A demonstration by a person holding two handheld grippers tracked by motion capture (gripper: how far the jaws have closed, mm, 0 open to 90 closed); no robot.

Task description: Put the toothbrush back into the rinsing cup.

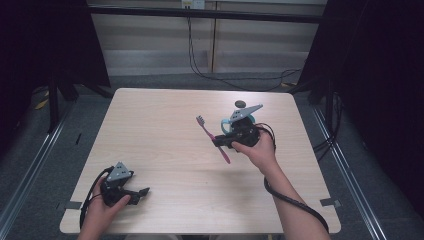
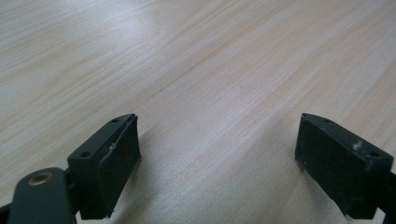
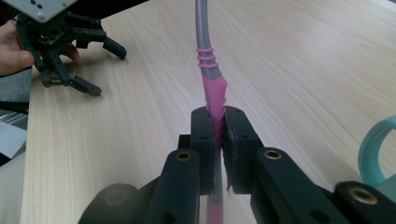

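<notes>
A pink and grey toothbrush (image 1: 207, 131) hangs slanted above the table, bristle head toward the far left. My right gripper (image 1: 219, 141) is shut on its pink handle right of the table's middle. In the right gripper view the jaws (image 3: 218, 126) pinch the toothbrush (image 3: 205, 51), whose grey neck runs up out of the frame. My left gripper (image 1: 142, 194) rests at the near left corner, open. In the left gripper view its jaws (image 2: 219, 149) stand wide apart over bare wood. The right gripper view also shows the left gripper (image 3: 106, 70), held in a hand.
A teal mug (image 1: 226, 125) stands just behind my right gripper, and its handle (image 3: 373, 149) curves in at that view's right edge. A small dark round object (image 1: 240, 104) lies beyond the mug. The light wooden table (image 1: 160, 135) has dark floor and cables around it.
</notes>
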